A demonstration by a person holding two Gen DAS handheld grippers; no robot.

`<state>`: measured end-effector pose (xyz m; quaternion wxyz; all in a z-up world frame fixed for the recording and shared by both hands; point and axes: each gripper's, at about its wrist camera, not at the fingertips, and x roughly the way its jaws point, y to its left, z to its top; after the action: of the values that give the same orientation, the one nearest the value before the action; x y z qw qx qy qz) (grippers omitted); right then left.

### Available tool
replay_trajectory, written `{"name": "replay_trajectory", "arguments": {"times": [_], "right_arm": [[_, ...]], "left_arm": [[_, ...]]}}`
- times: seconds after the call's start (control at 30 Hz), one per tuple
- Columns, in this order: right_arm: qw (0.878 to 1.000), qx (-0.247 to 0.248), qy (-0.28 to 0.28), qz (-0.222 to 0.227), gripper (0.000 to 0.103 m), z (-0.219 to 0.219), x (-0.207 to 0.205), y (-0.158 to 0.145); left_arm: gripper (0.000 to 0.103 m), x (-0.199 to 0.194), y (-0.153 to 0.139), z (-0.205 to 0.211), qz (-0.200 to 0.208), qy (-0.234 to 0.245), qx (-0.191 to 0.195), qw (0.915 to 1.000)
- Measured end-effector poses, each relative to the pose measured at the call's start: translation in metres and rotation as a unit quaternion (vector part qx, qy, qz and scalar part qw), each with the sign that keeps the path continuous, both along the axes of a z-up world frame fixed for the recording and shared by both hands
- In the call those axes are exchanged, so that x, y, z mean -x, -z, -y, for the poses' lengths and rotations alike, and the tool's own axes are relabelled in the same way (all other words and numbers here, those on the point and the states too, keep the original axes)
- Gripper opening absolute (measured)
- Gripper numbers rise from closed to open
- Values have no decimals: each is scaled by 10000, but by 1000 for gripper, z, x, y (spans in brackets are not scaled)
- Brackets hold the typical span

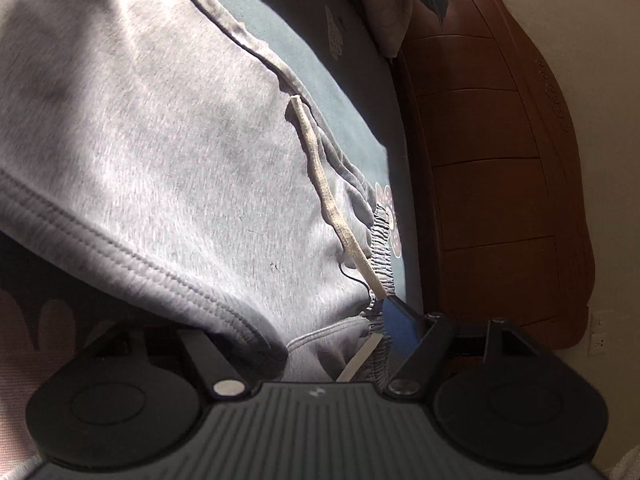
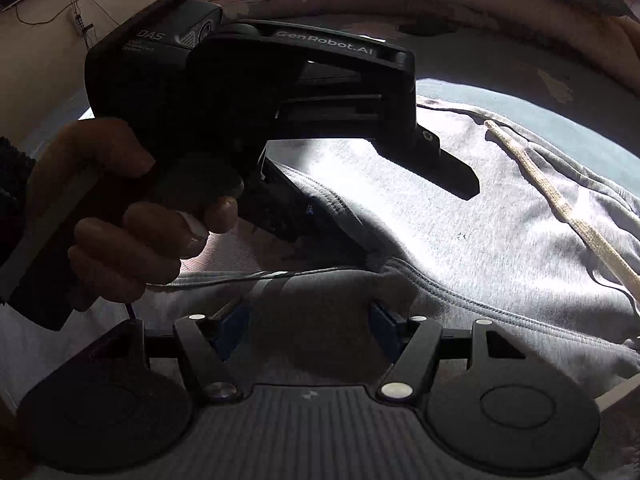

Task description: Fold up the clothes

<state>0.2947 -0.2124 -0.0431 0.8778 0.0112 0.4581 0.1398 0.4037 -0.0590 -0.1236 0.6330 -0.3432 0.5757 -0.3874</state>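
grey sweatpants [image 1: 168,152] lie spread over the blue bedsheet [image 1: 304,40], and the drawstring [image 1: 320,176] serves as the landmark for the rest. in the left wrist view the drawstring runs as a long pale line from the middle of the cloth down to the gathered waistband [image 1: 380,240], which ends right at the left tongs [image 1: 332,332]; a blue pad [image 1: 400,328] of the left tongs sits touching the waistband beside the drawstring's near end, while the other finger is buried under a doubled fold of cloth, so i cannot tell whether those tongs are clamped or merely pushed in. the wooden headboard [image 1: 500,160] stands on the far side of the drawstring from the bulk of the cloth. in the right wrist view the right tongs [image 2: 304,332] stand apart, with a fold of the grey cloth between their blue pads, not pinched. the left hand [image 2: 132,216] on its handle is above that fold, on the side away from the drawstring, which crosses the cloth well off to the other side. the stitched hem [image 2: 500,300] curves between the right tongs and the drawstring. judging by this, the left tongs are nearer the waistband end, the right nearer the folded edge; whether a fold is being started or finished is not settled.
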Motion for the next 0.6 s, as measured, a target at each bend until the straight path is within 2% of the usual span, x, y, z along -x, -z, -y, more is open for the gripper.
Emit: {"name": "replay_trajectory", "arguments": {"times": [0.23,0.37,0.43,0.53,0.6], "right_arm": [[9991,396,-76,-154,71,-8,-14,17],[9991,397,-137,-67,71,-13,-2,6],[9985,440,-291,134,71,-21,4,2],[9954,797,-465,260,71,-37,-8,15],[9954,816,-462,193,72,-42,-23,27]], "left_arm": [[74,-2,-5,-6,-234,42,-17,9997],[74,-3,-4,-8,-237,-38,-33,9997],[74,-3,-4,-8,-262,-71,-15,9996],[74,-2,-4,-12,-301,-98,-61,9995],[74,-1,-5,-16,-315,-113,-165,9993]]}}
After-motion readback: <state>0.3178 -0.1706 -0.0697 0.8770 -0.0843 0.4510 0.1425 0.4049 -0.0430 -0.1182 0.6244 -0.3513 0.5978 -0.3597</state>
